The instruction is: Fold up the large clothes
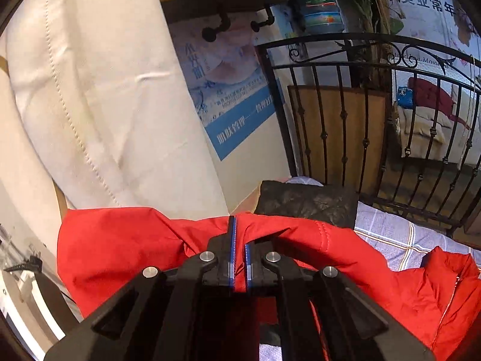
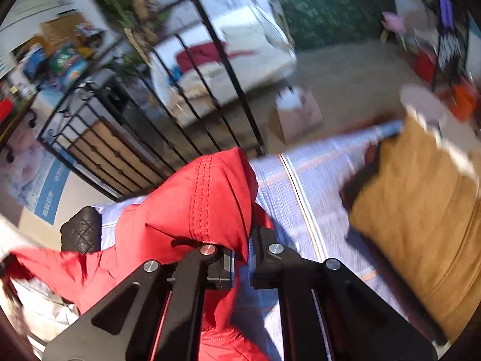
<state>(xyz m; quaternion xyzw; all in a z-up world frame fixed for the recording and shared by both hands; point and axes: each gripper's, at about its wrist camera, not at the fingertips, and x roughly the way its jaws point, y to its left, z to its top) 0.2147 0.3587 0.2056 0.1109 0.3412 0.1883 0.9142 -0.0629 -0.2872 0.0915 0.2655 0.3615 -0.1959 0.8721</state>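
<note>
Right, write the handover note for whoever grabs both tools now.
Left tool: shut on the red jacket, fabric pinched between its fingers.
Right tool: shut on the same jacket, a stitched part draped over its tip.
Jacket is lifted over the checked sheet, with a black cushion behind it and a tan pillow to the right.
Done: both grips taken.
Left: no neat fold shows yet; spread it on the sheet, then fold.
</note>
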